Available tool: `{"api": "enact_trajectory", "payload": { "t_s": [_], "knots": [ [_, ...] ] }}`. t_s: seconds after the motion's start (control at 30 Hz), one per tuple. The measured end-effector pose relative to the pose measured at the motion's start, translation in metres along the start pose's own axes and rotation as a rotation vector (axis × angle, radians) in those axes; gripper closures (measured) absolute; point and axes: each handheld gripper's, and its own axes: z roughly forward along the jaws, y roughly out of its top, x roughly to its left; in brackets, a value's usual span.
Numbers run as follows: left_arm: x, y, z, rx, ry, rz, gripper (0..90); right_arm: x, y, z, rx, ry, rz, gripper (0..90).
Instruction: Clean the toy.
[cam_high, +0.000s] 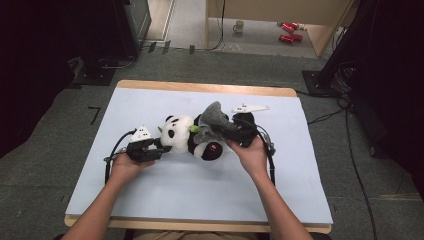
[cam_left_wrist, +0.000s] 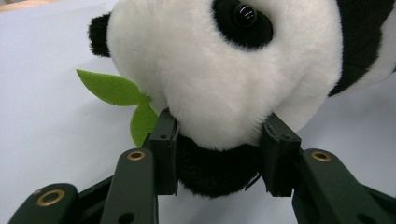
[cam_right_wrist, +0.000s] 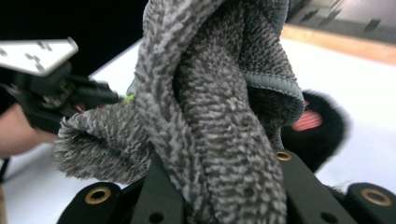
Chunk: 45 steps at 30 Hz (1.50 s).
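Observation:
A black-and-white plush panda (cam_high: 187, 135) lies on its side in the middle of the table, a green felt leaf (cam_left_wrist: 114, 91) at its mouth. My left gripper (cam_high: 159, 149) is shut on the panda's head (cam_left_wrist: 219, 93), its jaws pressing into the white fur and a black part below. A crumpled grey terry cloth (cam_high: 212, 120) rests on the panda's belly, and my right gripper (cam_high: 222, 132) is shut on that cloth (cam_right_wrist: 210, 121). A black paw with a pink pad (cam_right_wrist: 310, 123) shows behind the cloth.
A pale blue mat (cam_high: 200, 195) covers the wooden table (cam_high: 200, 88). Black cables trail from both grippers. Dark equipment stands left and right of the table; a mug (cam_high: 239, 26) and red cans (cam_high: 290, 31) sit on the floor beyond.

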Motion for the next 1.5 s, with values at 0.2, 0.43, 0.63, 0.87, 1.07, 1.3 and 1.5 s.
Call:
{"api": "enact_trajectory", "payload": {
  "t_s": [0.2,0.43,0.63,0.87,1.07,1.3,1.5],
  "knots": [
    [-0.002,0.001,0.000,0.006,0.009,0.014,56.1,-0.015,-0.021,0.025,0.063,-0.019,0.044,77.2],
    [0.003,0.004,0.000,0.013,-0.015,-0.007,55.9,-0.033,-0.034,0.016,0.089,-0.124,0.034,78.0],
    [0.011,0.005,0.000,0.025,-0.058,-0.014,55.6,-0.048,-0.052,0.011,0.108,-0.111,0.099,78.4],
    [0.015,0.003,0.000,0.027,-0.089,-0.027,55.1,-0.077,-0.063,-0.003,0.242,-0.253,0.179,78.8],
    [0.014,0.000,0.000,0.013,-0.087,-0.019,55.0,-0.074,-0.037,-0.039,0.024,-0.199,0.183,78.2],
    [0.010,-0.003,-0.001,0.003,-0.070,-0.011,55.0,-0.050,-0.005,-0.045,-0.090,-0.114,0.114,78.1],
    [0.008,-0.006,-0.001,-0.008,-0.058,0.002,54.9,-0.034,0.011,-0.024,-0.116,-0.027,0.086,77.3]
  ]
}}
